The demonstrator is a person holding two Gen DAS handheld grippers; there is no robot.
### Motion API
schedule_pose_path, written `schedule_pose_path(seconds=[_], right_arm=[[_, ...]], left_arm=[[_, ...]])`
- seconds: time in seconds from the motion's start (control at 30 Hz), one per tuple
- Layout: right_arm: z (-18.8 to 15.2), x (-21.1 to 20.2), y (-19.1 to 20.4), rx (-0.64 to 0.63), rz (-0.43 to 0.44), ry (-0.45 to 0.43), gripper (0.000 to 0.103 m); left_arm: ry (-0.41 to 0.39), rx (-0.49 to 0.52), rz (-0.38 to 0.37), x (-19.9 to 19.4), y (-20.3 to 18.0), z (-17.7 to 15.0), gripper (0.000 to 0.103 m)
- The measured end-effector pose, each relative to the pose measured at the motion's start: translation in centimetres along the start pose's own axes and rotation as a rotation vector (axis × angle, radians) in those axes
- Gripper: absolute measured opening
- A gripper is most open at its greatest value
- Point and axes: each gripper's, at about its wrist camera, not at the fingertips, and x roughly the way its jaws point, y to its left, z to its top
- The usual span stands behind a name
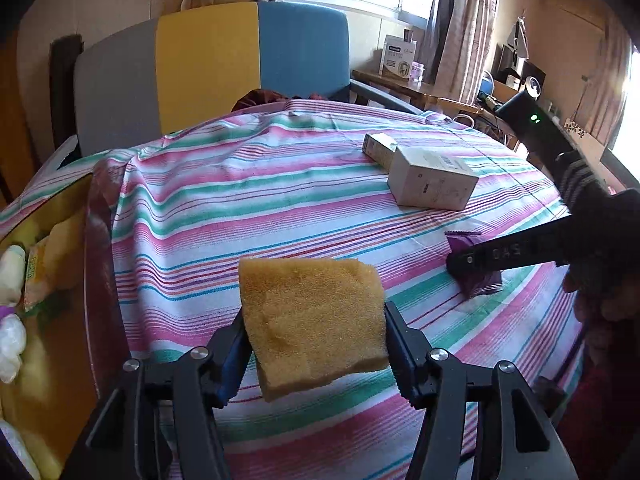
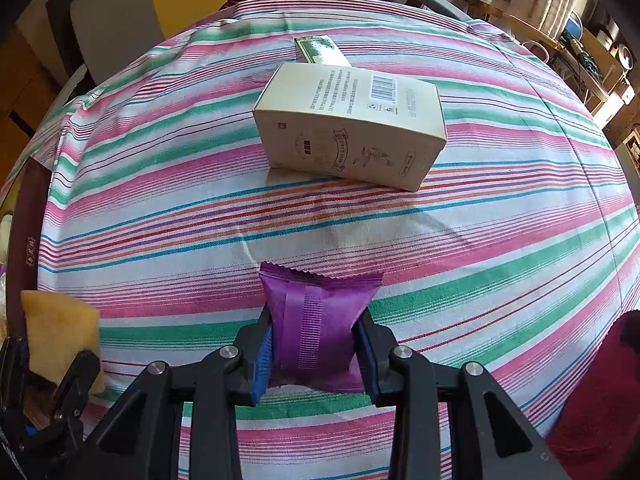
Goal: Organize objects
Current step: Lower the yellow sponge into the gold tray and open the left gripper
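Observation:
My left gripper (image 1: 314, 344) is shut on a yellow sponge (image 1: 312, 320) and holds it above the striped tablecloth (image 1: 224, 208). The sponge also shows in the right wrist view (image 2: 56, 332) at the lower left. My right gripper (image 2: 316, 344) is shut on a purple snack packet (image 2: 316, 320) resting on the cloth. In the left wrist view the right gripper (image 1: 460, 264) lies over the purple packet (image 1: 480, 284) at the right.
A white carton (image 2: 352, 128) lies mid-table with a smaller green box (image 2: 320, 50) behind it; both show in the left wrist view (image 1: 432, 180) (image 1: 378, 148). A yellow tray (image 1: 44, 320) with packets sits at the left. A multicoloured chair (image 1: 212, 64) stands behind the table.

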Motion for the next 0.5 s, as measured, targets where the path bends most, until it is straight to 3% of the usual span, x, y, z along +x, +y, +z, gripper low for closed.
schedule_pose_path(seconds=[0.27,0.5], right_arm=[[0.1,-0.2,-0.3,-0.008,-0.008,-0.003,0.035],[0.3,-0.3,-0.7,-0.013,-0.013,-0.004,0.036]], left_arm=[[-0.073,-0.032,-0.007,-6.0,1.9,0.5,0.061],[-0.106,-0.212,0.061,-10.0,9.7,0.3,0.062]])
